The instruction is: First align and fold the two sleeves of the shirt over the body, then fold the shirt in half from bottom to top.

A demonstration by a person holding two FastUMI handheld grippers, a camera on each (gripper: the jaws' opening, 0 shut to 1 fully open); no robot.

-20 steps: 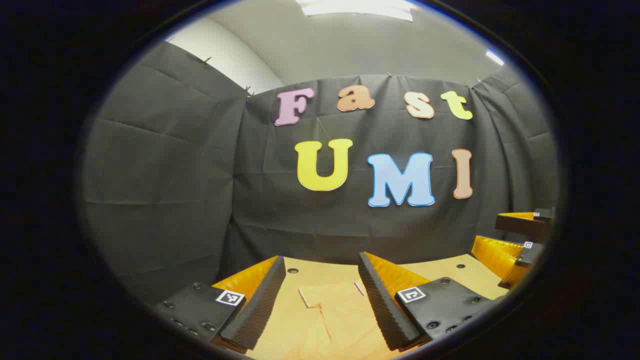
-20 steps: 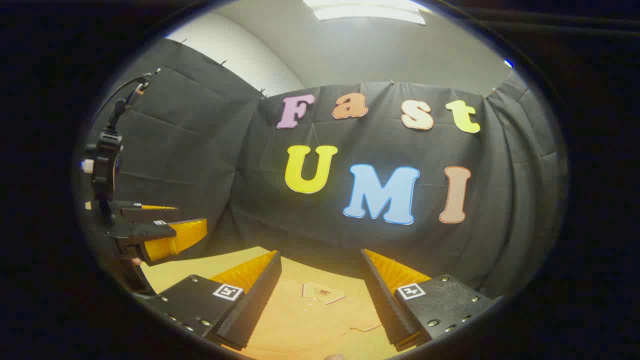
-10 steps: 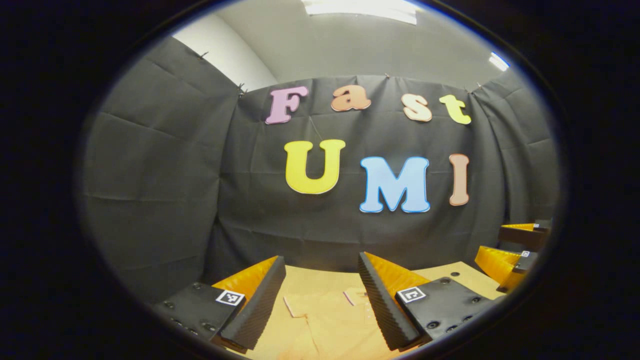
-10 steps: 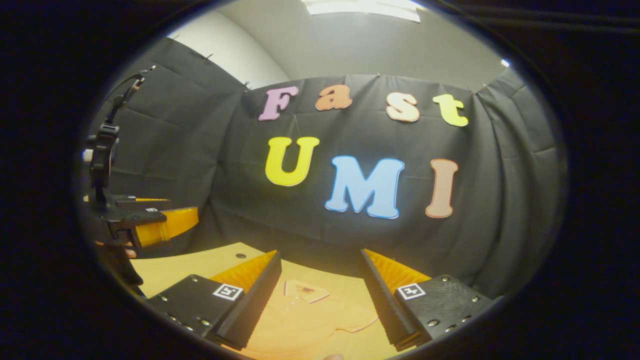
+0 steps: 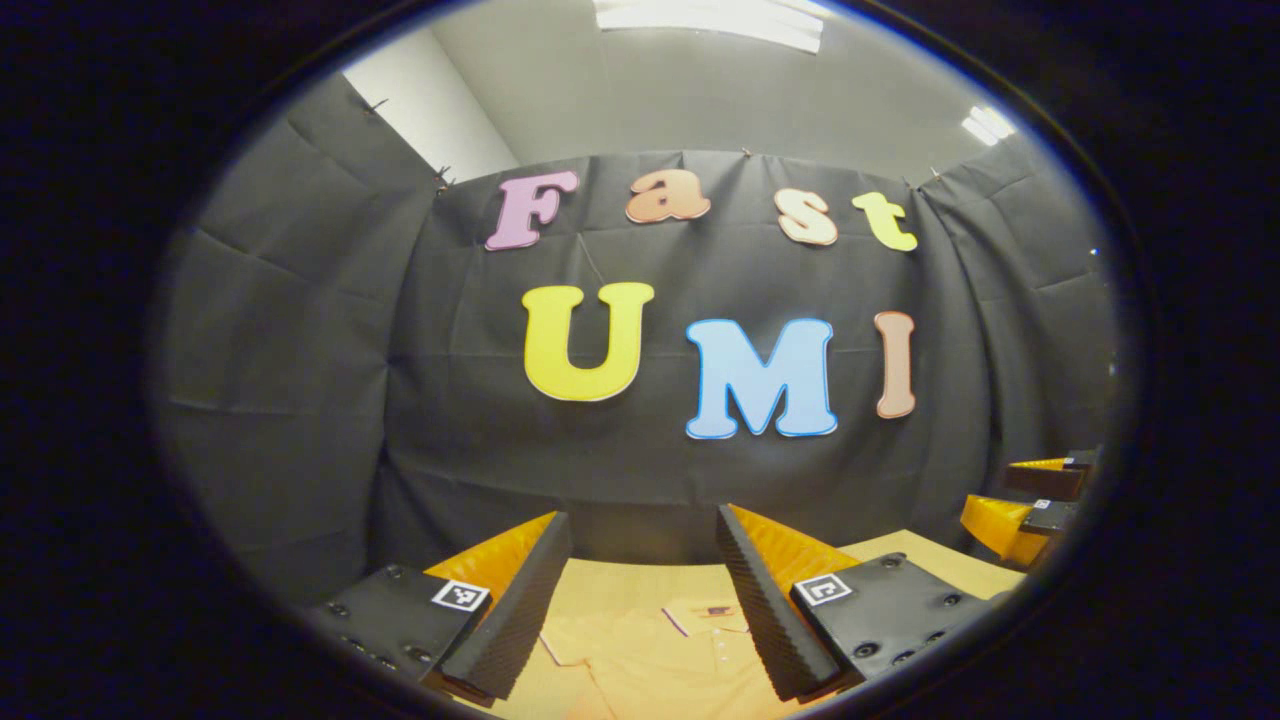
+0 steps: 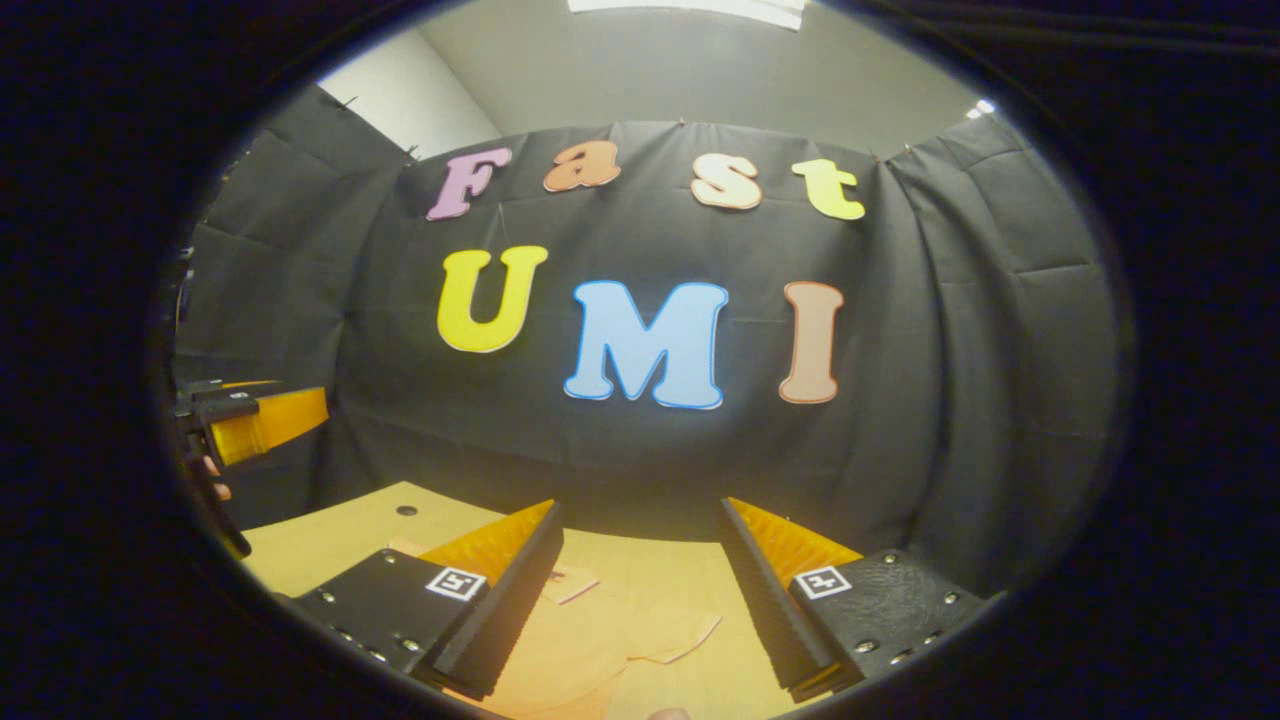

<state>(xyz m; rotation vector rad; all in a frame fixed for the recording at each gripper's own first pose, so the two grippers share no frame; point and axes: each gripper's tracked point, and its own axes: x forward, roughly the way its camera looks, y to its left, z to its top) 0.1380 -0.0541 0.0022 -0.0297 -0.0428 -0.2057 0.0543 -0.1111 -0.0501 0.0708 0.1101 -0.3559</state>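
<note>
1. The shirt [image 5: 655, 655] lies flat on the table [image 6: 330, 530], collar end toward the booth wall, below and ahead of both claws.
2. The left gripper [image 5: 640, 600] hangs above it with fingers spread wide, holding nothing.
3. The right gripper [image 6: 640, 590] is likewise agape and empty over the right sleeve [image 6: 670, 630].
4. To do this well, I'd lower each claw to its own sleeve's outer edge.
5. Pinch only one layer, then carry both sleeves inward evenly.
</note>
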